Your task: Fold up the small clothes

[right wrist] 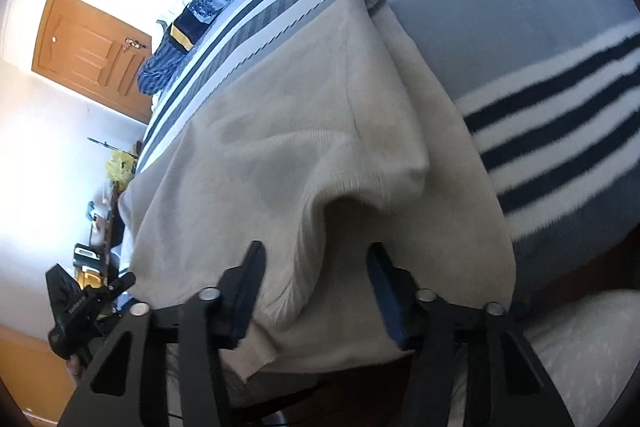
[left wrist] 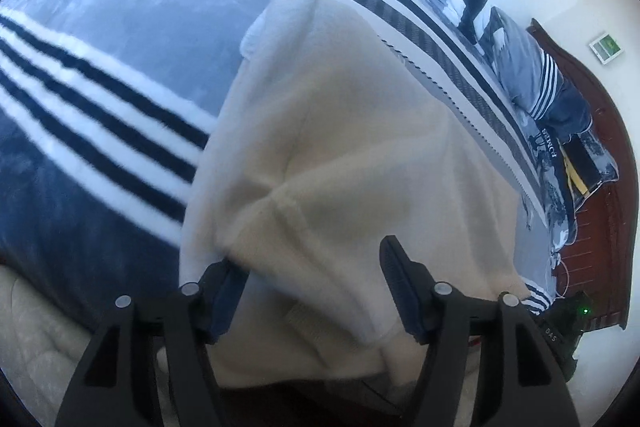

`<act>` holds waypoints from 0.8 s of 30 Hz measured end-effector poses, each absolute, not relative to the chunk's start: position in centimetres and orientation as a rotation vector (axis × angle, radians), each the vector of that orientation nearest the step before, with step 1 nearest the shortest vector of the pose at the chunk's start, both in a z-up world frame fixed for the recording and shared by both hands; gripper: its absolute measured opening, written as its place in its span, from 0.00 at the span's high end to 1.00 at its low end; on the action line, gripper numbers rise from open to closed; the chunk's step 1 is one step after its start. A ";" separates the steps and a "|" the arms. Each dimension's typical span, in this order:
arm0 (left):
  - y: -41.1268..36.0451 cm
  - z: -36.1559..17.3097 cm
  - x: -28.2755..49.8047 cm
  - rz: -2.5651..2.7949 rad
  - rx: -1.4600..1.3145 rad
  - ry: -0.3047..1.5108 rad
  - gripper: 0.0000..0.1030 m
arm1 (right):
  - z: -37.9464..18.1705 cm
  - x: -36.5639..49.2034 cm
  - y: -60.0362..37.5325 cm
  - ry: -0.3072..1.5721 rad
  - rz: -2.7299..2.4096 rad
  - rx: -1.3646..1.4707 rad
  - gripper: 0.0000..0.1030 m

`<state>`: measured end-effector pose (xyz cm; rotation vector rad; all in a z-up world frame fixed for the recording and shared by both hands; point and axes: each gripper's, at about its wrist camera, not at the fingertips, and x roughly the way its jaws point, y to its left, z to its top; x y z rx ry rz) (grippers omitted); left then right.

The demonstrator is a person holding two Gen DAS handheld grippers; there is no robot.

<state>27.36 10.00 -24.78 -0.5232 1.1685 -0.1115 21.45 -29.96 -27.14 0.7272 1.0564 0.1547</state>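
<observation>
A cream knitted garment [left wrist: 340, 147] lies spread over a grey blanket with dark and white stripes [left wrist: 100, 95] on a bed. My left gripper [left wrist: 312, 279] stands at the garment's near edge, jaws apart, with a thick fold of the cloth between them; the cloth drapes over the left fingertip [left wrist: 224, 287]. In the right wrist view the same garment [right wrist: 300, 115] rises in a soft ridge just ahead of my right gripper [right wrist: 316, 267]. Its jaws also stand apart over the near hem, and the pads do not visibly pinch the cloth.
Patterned blue pillows [left wrist: 532, 79] and a dark wooden headboard [left wrist: 600, 211] line the far side of the bed. A wooden door [right wrist: 92, 55] and a cluttered shelf [right wrist: 100, 227] are on the left. A pale quilted surface [right wrist: 580, 347] lies below the bed's near edge.
</observation>
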 end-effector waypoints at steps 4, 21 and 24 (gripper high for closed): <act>10.6 -24.7 28.5 -0.095 -0.540 1.214 0.96 | -27.4 22.4 -30.2 1.093 0.158 0.729 0.94; 11.3 -26.0 20.7 -0.193 -0.496 1.270 0.96 | -24.4 16.1 -30.7 1.172 0.033 0.592 0.96; 10.8 -26.2 20.6 -0.178 -0.430 1.288 0.96 | -22.9 15.9 -29.9 1.160 0.019 0.519 0.96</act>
